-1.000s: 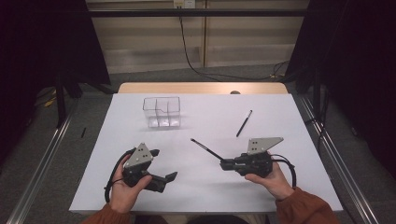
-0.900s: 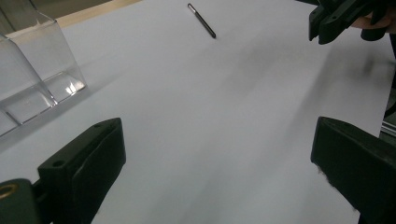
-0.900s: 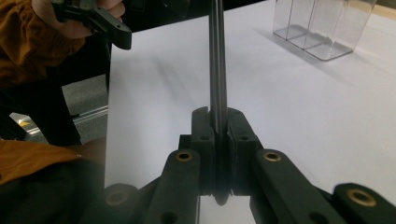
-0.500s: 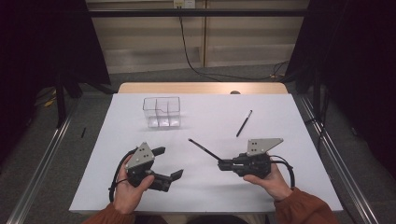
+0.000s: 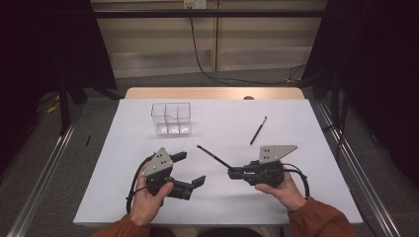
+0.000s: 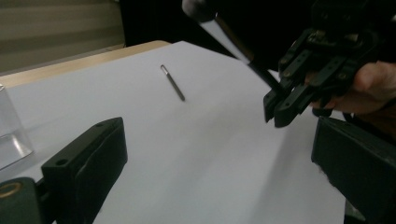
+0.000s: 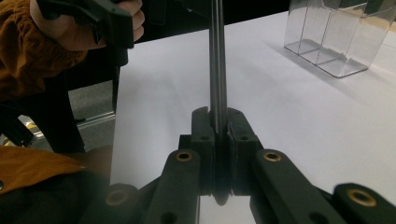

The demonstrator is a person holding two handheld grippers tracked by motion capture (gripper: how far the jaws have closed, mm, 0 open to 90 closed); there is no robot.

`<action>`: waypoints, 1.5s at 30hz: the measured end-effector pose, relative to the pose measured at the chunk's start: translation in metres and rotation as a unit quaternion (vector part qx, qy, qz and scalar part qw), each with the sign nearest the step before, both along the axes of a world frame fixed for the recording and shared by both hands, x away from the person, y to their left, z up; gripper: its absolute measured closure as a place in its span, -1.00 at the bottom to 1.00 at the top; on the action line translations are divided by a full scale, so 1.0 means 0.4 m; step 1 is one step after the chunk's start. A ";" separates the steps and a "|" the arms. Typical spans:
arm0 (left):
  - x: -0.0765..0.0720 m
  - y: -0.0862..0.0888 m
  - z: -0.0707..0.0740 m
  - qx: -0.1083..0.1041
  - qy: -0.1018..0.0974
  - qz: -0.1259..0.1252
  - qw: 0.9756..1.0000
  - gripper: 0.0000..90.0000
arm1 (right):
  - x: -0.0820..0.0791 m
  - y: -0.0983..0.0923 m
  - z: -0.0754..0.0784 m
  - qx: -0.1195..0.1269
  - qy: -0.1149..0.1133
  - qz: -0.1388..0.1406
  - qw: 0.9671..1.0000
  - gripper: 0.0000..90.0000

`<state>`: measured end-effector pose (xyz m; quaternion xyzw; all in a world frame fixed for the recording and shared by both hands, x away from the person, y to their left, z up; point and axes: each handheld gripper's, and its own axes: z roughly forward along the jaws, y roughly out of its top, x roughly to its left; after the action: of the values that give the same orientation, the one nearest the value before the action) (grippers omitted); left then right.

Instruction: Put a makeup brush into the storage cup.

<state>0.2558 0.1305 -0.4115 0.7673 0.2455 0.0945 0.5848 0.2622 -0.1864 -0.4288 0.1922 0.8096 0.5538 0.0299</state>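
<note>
**Pen gripped by one end, tip raised**

Right claw point(image 5: 231, 173) is clamped on the slim black plastic pen point(image 5: 213, 156), gripping one end, the rest angled above the white tabletop point(image 5: 296, 197). Left claw point(image 5: 191, 169) gapes wide nearby, empty. Light, stiff and smooth, the pen could pivot; a mid-barrel hold looks steadier.

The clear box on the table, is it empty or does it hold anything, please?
Empty. Through the clear box's walls the high view shows only its dividers and the white table; one pen lies outside, another is in the right gripper.
</note>
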 end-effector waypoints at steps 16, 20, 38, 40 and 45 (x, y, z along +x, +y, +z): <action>0.013 -0.050 0.020 -0.003 -0.005 -0.028 1.000 -0.88 | -0.008 0.006 0.000 0.006 0.000 -0.001 1.000 0.86; 0.015 -0.063 0.020 0.007 -0.004 -0.027 1.000 -0.80 | -0.008 0.008 -0.001 0.008 -0.001 -0.002 1.000 0.86; 0.026 -0.084 0.029 -0.019 -0.022 -0.016 0.999 -0.28 | -0.007 0.009 -0.004 0.009 -0.006 -0.004 1.000 0.86; 0.026 -0.086 0.028 -0.021 -0.021 -0.020 0.999 -0.28 | -0.007 0.010 -0.004 0.009 -0.007 -0.004 1.000 0.86; 0.034 -0.086 0.026 -0.021 -0.015 -0.022 0.999 -0.13 | -0.008 0.013 -0.007 0.008 -0.006 -0.002 1.000 0.86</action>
<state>0.2693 0.0961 -0.4012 0.7588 0.2210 0.0881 0.6063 0.2590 -0.1812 -0.4318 0.1908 0.8048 0.5610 0.0348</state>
